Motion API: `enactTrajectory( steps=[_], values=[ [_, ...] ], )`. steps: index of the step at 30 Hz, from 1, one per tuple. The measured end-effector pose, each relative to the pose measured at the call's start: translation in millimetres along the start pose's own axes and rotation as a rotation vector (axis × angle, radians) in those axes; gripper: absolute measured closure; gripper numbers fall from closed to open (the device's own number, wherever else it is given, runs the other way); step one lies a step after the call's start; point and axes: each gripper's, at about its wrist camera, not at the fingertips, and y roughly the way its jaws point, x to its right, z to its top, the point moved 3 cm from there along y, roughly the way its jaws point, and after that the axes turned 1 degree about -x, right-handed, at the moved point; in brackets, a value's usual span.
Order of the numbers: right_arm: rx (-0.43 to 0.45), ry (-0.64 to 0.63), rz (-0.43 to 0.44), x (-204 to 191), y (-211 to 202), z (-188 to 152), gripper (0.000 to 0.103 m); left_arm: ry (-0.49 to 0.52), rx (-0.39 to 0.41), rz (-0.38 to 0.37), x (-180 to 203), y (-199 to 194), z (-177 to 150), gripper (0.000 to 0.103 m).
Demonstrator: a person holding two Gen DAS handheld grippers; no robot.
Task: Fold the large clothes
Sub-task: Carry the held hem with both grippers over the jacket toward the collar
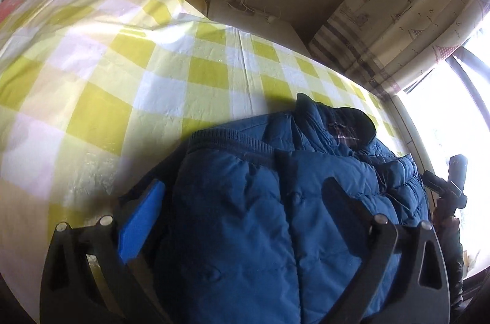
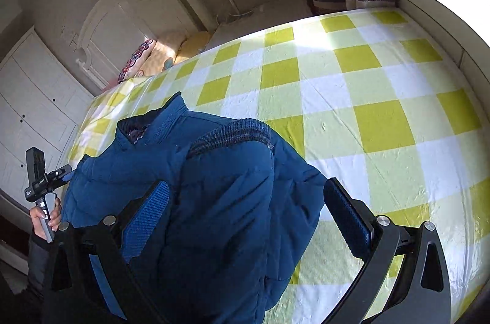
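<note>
- No brand or writing is showing readably: a small pale mark on the handheld device in the right wrist view is too small to make out, and the plaid lining inside the jacket's collar is showing no legible label.
- The blue puffer jacket is lying bunched and partly folded on the bed, over the yellow, green and white checked sheet, near the edge closest to the cameras.
- The left gripper is standing with its jaws spread wide, the jacket's padded bulk filling the gap between them; the pads are not pinching any cloth.
- The right gripper is likewise standing wide open; the jacket's ribbed hem is lying just ahead of its fingers, and cloth is lying against the left pad while the right pad is hanging over bare sheet.
- The near part of the jacket is running out of both frames at the bottom, so its sleeves are hard to tell apart.
- The window is blowing out to white, hiding anything outside.
</note>
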Motion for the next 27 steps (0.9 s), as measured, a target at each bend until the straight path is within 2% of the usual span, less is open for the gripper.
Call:
enactTrajectory(
  steps=[3, 6, 8, 9, 10, 11, 12, 13, 14, 15, 16, 19, 22, 24, 26, 27],
  values=[
    [-0.018, -0.008, 0.060, -0.7, 9.2, 8.8, 0.005, -0.025, -0.064, -0.019, -7.8, 19.5, 8.9, 0.003],
    [-0.024, -0.058, 0.069, -7.1, 14.0, 14.2, 0.005, -0.050, -0.081, -0.043, -14.1, 27.0, 16.2, 0.003],
    [-0.026, -0.081, 0.084, -12.2, 16.9, 13.7, 0.012, -0.062, -0.088, -0.093, -13.6, 31.2, 18.4, 0.004],
    [-0.028, -0.092, 0.087, -15.2, 19.5, 12.8, 0.024, -0.061, -0.090, -0.112, -11.9, 32.0, 17.9, 0.008],
    [-0.031, -0.104, 0.075, -17.9, 22.6, 11.1, 0.030, -0.055, -0.094, -0.113, -10.6, 34.5, 16.6, 0.012],
    [-0.025, -0.122, 0.039, -19.5, 24.6, 8.6, 0.034, -0.044, -0.089, -0.084, -8.9, 35.4, 15.1, 0.016],
    [-0.007, -0.146, 0.008, -21.8, 24.8, 6.1, 0.041, -0.030, -0.067, -0.035, -8.3, 33.8, 13.4, 0.037],
    [0.028, -0.168, -0.012, -24.6, 20.9, 3.9, 0.052, -0.009, -0.037, 0.009, -6.4, 29.2, 11.7, 0.060],
    [0.071, -0.188, -0.027, -28.9, 13.5, 1.8, 0.058, 0.019, 0.004, 0.034, -2.4, 20.6, 9.3, 0.070],
    [0.113, -0.209, -0.043, -34.2, 3.6, -0.4, 0.069, 0.044, 0.049, 0.013, 4.4, 7.6, 5.8, 0.085],
    [0.149, -0.227, -0.053, -41.4, -8.8, -3.2, 0.073, 0.064, 0.099, -0.007, 12.9, -9.0, 1.2, 0.086],
    [0.225, -0.316, -0.094, -75.9, -50.4, -6.4, 0.077, 0.149, 0.231, -0.006, 45.6, -64.7, -0.2, 0.087],
    [0.306, -0.343, -0.101, -105.2, -86.4, 17.5, 0.077, 0.199, 0.316, -0.029, 75.6, -106.6, 29.2, 0.086],
    [0.341, -0.320, -0.129, -111.8, -92.4, 41.7, 0.077, 0.194, 0.333, 0.021, 82.3, -106.6, 54.7, 0.085],
    [0.340, -0.256, -0.163, -102.7, -77.1, 61.3, 0.077, 0.180, 0.313, 0.124, 74.2, -80.5, 75.6, 0.084],
    [0.313, -0.208, -0.172, -92.3, -60.9, 66.8, 0.077, 0.160, 0.277, 0.159, 63.9, -58.2, 82.0, 0.083]
  ],
)
